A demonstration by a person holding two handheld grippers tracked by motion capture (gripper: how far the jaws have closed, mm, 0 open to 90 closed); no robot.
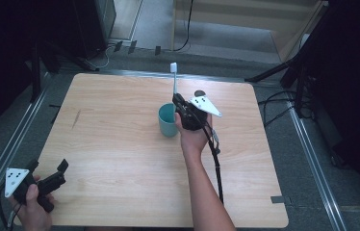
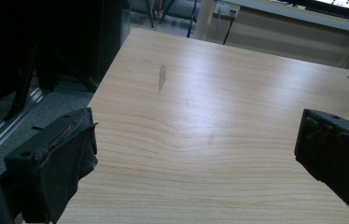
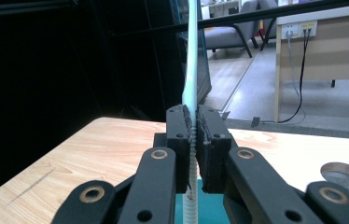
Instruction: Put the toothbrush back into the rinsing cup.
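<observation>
A toothbrush (image 1: 174, 77) is clamped upright between the closed jaws of the right gripper (image 1: 182, 107), directly above a teal cup (image 1: 167, 120) that stands near the middle of the table (image 1: 120, 159). In the high view the white brush head is seen at the top, pointing away from the table, and the handle runs down through the jaws toward the cup's mouth. In the right gripper view the pale handle (image 3: 191, 70) is seen pinched between the two pads, with its ribbed lower part continuing below the jaws and a patch of teal directly beneath. Whether the handle's lower end is already inside the cup cannot be told.

The vertical hold is judged to be deliberate: with the handle kept plumb over the opening, the toothbrush can be lowered into or lifted out of the cup without catching the rim. The grip is placed low on the handle, which leaves the head free and clear of the jaws.

The left gripper (image 1: 48, 180) is held at the near left corner of the table, well apart from the cup. Its jaws are spread wide, and nothing is held between them; bare tabletop is seen between the pads (image 2: 72, 158) in the left gripper view. It is judged to be parked out of the working area.

A round dark grommet (image 1: 199, 93) is set in the table just behind the right gripper.
</observation>
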